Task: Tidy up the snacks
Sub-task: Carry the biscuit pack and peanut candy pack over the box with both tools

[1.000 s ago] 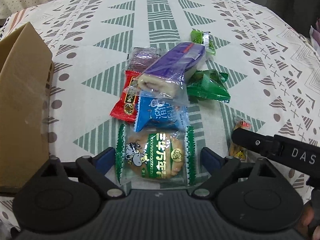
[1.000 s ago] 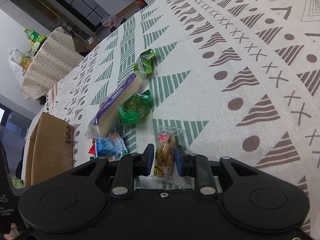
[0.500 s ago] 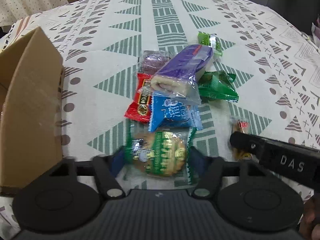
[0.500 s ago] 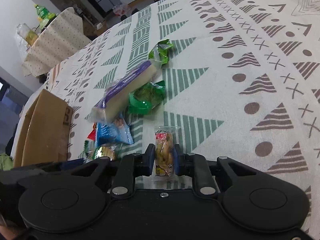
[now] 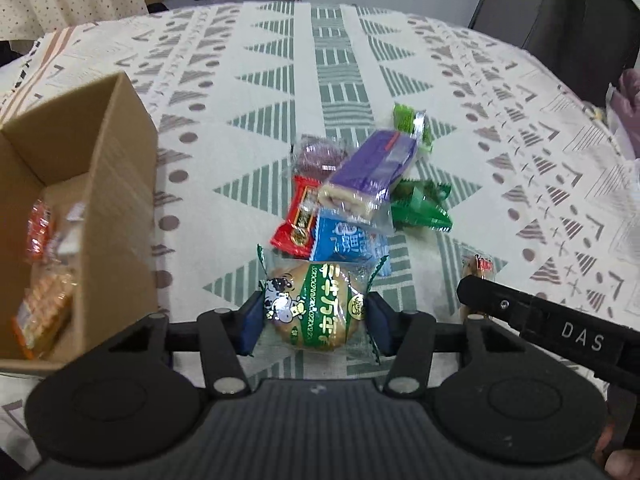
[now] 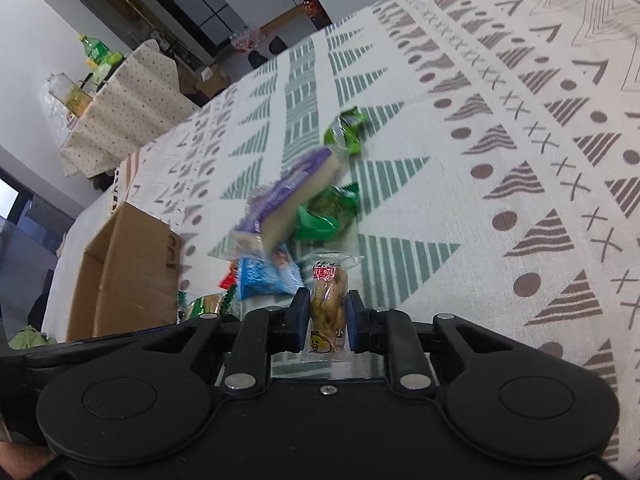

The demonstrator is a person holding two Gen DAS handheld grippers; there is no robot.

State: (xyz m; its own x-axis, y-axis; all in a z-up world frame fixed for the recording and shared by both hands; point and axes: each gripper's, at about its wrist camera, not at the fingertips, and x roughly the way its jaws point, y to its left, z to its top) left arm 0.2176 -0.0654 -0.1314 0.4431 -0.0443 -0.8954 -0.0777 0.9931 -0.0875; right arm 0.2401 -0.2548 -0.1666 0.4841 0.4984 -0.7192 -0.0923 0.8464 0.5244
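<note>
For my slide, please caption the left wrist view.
Left gripper grips a green biscuit packet beside the cardboard box.

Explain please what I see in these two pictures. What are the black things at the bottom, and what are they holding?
No robot is here: a person holds a black pair of tongs in each hand, and a camera on each looks forward along its fingers. That black body fills the bottom of both pictures.

In the left camera's view, the left tongs are shut on a green-striped round biscuit packet. In the right camera's view, the right tongs are shut on a narrow clear snack packet.

On the patterned tablecloth lies a heap of snacks, among them a purple cake roll and a blue packet. On the left stands an open cardboard box with snacks already inside.
</note>
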